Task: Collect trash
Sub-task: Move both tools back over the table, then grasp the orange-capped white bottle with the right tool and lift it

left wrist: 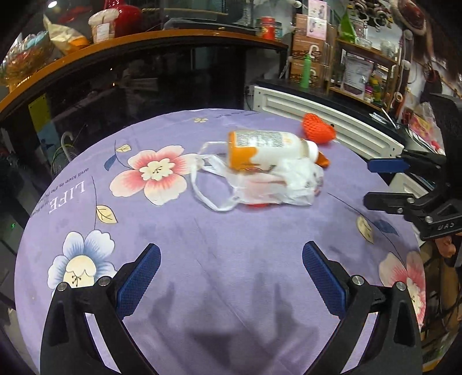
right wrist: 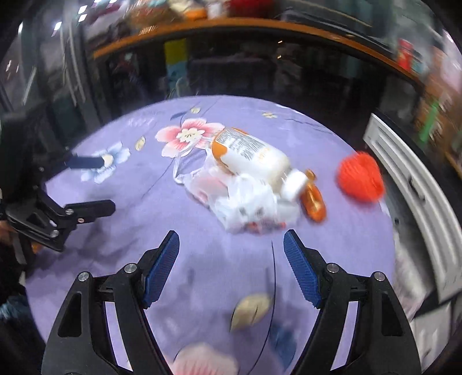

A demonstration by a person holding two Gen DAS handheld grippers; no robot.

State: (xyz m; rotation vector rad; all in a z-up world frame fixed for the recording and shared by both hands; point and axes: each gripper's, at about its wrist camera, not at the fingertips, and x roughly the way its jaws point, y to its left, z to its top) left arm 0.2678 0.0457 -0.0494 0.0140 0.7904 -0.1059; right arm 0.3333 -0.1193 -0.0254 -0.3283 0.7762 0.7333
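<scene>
Trash lies on a purple floral tablecloth.

A round bench under a lilac flower-printed cloth stands before a dark glass-fronted counter with an orange wooden top, crowded with packets and a red tub. To the right, a white ribbed appliance sits below wooden shelves of boxes and jars. A ceiling lamp glows.

We see a white-and-orange bottle lying on its side atop a crumpled white plastic bag, a small orange bottle just beside, and an orange foam net nearby.
</scene>
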